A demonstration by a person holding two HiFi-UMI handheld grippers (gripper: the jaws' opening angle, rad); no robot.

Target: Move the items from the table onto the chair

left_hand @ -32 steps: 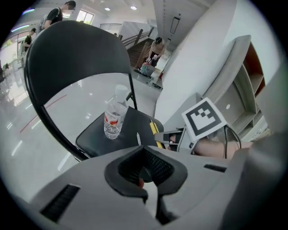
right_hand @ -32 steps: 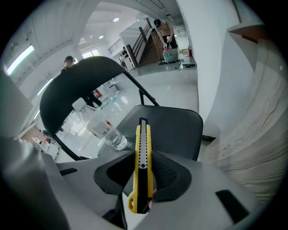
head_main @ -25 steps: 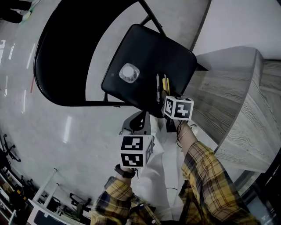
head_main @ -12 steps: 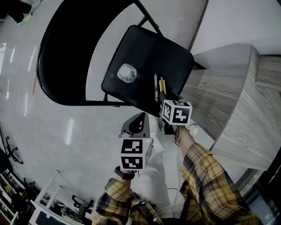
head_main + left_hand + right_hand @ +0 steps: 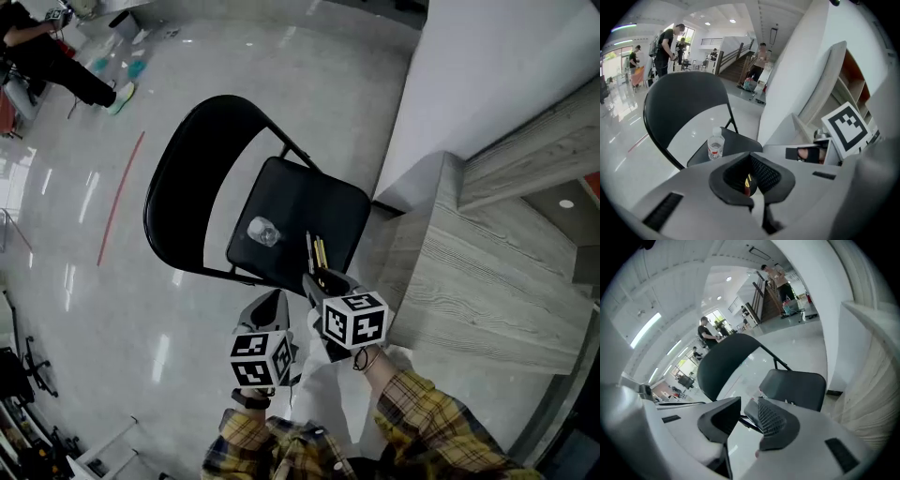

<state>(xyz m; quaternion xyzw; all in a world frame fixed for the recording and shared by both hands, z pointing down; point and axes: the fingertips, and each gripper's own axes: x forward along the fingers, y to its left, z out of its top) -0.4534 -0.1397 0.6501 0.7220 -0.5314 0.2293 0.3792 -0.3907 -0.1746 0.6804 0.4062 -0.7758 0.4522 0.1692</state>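
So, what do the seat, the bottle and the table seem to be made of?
Seat: black and smooth, maybe vinyl or plastic; it has a faint sheen and rounded corners.
Bottle: probably clear plastic; the body is see-through and the cap is white.
Table: grey wood or wood-look laminate; grain lines run along it.

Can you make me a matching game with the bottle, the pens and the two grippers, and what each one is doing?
Things:
1. water bottle
2. pens
3. left gripper
4. right gripper

States:
A. jaws apart, nothing between them
B. lying flat on the chair seat
C. jaws shut together
D. standing upright on the chair seat

Pairs: 1-D, 2-B, 3-C, 4-A
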